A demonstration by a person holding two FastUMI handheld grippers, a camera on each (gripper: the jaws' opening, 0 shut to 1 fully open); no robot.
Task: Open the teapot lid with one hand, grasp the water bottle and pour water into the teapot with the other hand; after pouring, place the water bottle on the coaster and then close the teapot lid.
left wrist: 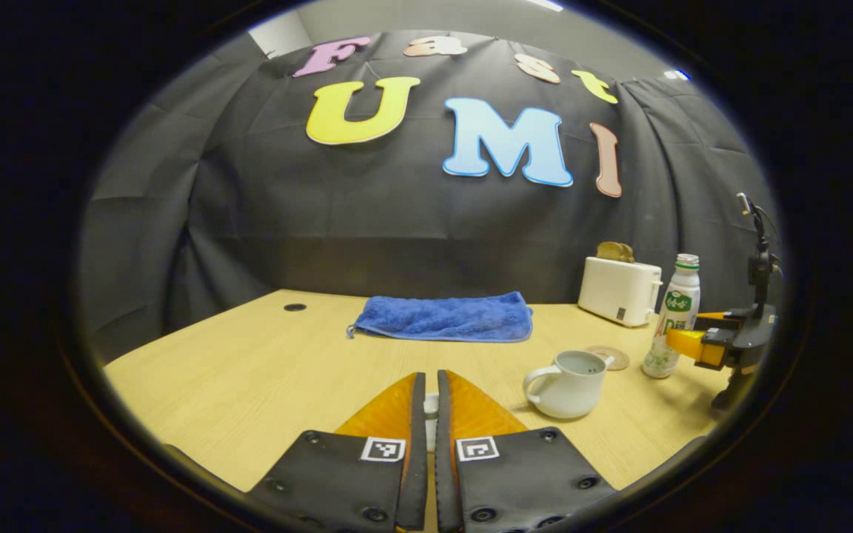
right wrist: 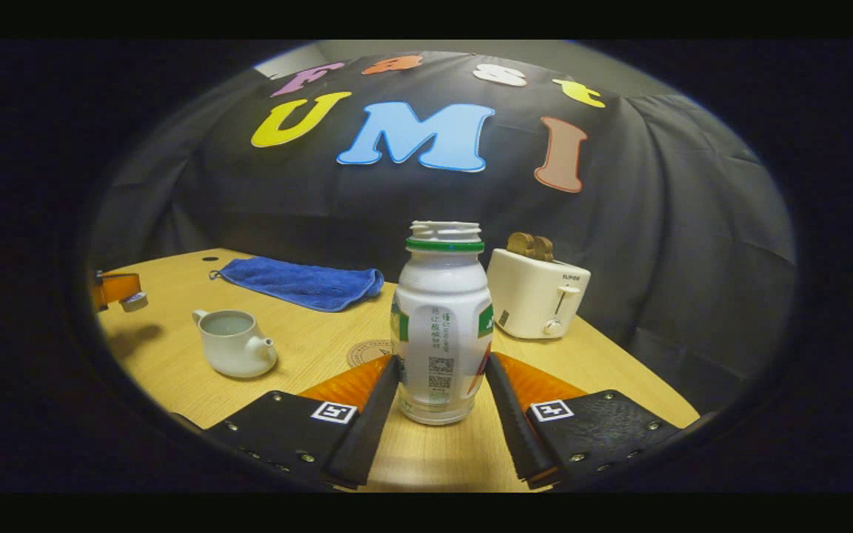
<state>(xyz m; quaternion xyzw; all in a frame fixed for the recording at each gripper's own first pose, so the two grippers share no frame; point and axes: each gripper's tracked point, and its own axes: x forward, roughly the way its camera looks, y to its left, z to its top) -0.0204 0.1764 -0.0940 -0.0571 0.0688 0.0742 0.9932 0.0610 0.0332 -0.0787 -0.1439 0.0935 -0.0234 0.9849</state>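
Meanwhile the left gripper is clamped on the small teapot lid, held above the table's near edge. The lidless teapot sits mid-table. Toward the right edge, the right gripper brackets the upright water bottle, fingers spread, beside the coaster.
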